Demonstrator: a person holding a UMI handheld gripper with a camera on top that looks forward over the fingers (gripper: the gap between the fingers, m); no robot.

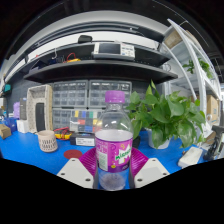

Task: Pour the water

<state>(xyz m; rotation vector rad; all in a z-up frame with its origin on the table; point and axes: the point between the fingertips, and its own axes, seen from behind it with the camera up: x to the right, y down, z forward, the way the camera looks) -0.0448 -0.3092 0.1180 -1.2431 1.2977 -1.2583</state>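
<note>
A clear plastic water bottle point(113, 140) with a purple cap and a purple label stands upright between my two fingers. My gripper point(112, 165) is shut on the bottle: both magenta pads point(86, 161) press on its lower body at either side. The bottle's base sits at the level of the white fingertips, above the blue table point(30, 152). I cannot tell how much water is in the bottle.
A green potted plant point(168, 115) in a pink pot stands just right of the bottle. A small woven cup point(47, 141) sits to the left on the blue table. Shelves with drawers and a microwave point(108, 49) fill the back wall.
</note>
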